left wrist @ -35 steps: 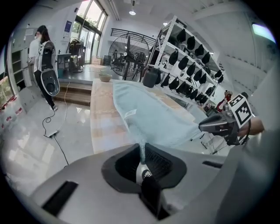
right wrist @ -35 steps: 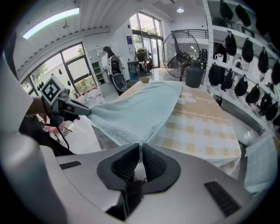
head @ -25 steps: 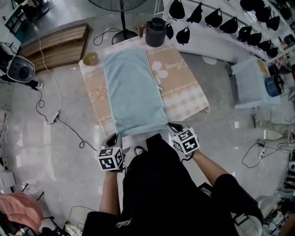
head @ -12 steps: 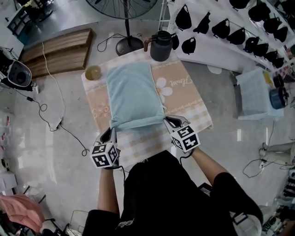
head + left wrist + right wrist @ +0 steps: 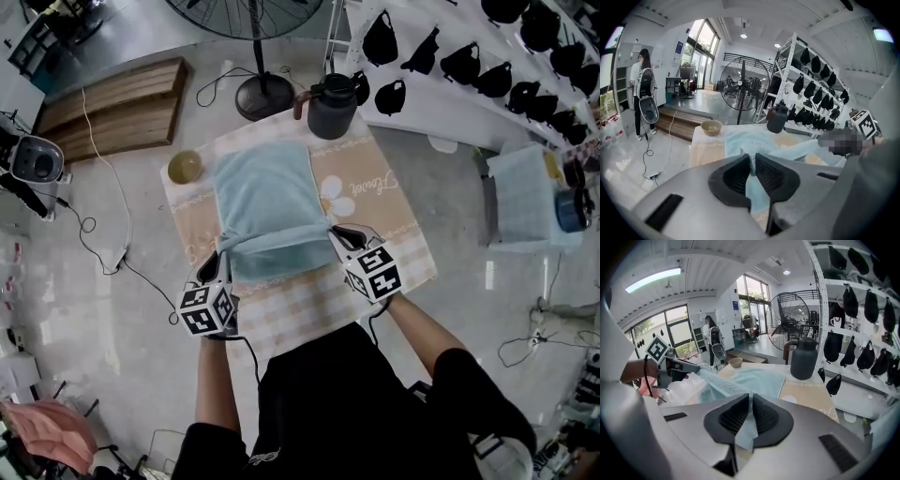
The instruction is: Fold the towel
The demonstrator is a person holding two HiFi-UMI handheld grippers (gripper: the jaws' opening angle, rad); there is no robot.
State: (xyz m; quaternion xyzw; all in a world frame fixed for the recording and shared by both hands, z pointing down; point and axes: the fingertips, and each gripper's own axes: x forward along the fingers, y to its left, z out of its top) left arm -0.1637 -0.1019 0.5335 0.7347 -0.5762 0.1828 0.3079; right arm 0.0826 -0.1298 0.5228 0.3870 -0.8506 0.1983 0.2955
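Towel (image 5: pixel 262 192) gripped by both near corners, partly folded.

The light-blue towel is spread lengthwise on the peach tablecloth (image 5: pixel 384 211), its far part lying flat and its near edge raised and doubled over that part. Each near corner is pinched between nearly closed jaws, one by the left gripper (image 5: pixel 221 261) and one by the right gripper (image 5: pixel 336 234), so that the edge is held taut and level between them, probably to let it be laid square on the far edge. A dark jug (image 5: pixel 332 105) and a small bowl (image 5: pixel 185 167) are set at the far end, near the towel's far corners.
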